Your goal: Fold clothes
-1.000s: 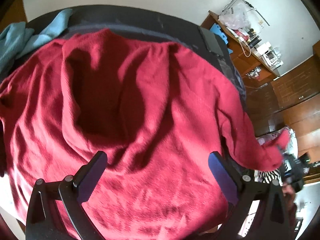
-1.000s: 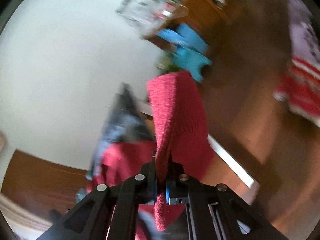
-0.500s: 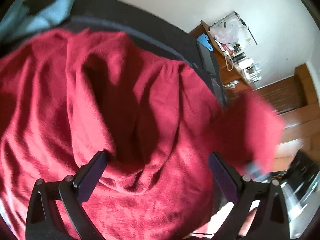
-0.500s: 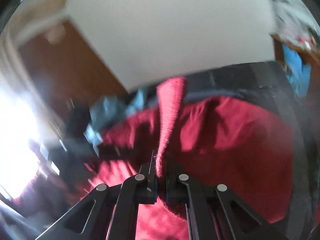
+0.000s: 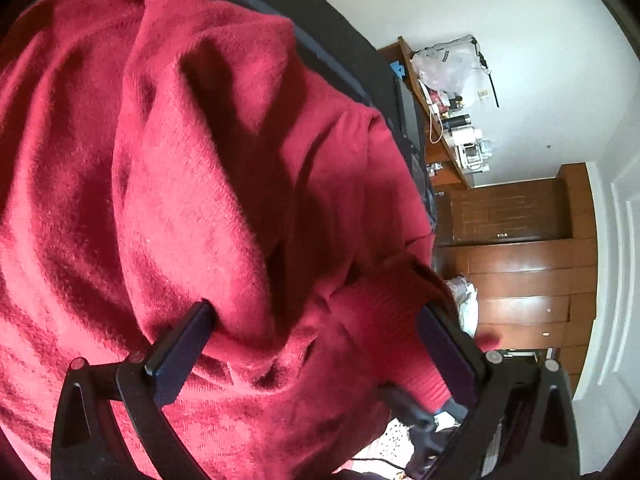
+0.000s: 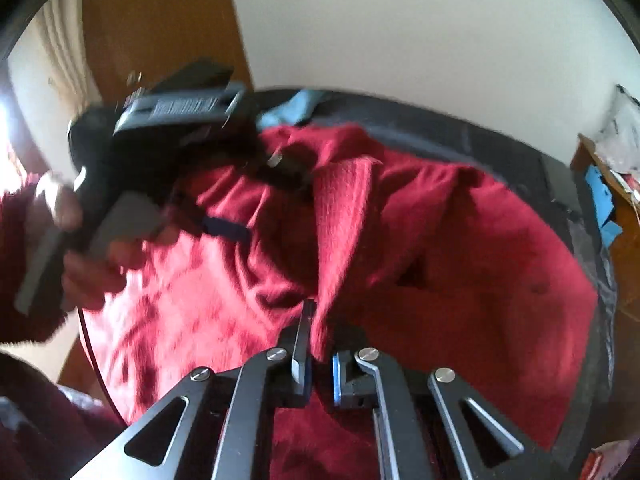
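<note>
Red sweater [image 5: 208, 184] covers the dark surface [image 5: 332, 40]; right gripper [image 6: 318, 364] pinches its sleeve [image 6: 344, 216], left gripper [image 5: 316, 344] fingers spread wide.

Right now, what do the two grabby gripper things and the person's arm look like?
Both are black plastic tools with two flat fingers each. The left gripper has dark navy pads and silver screw heads on triangular cut-out arms. The right gripper looks the same, with a bright blue edge on one pad. The left one's handle has a grey trigger, and the person wears a fuzzy dark red sleeve.
</note>
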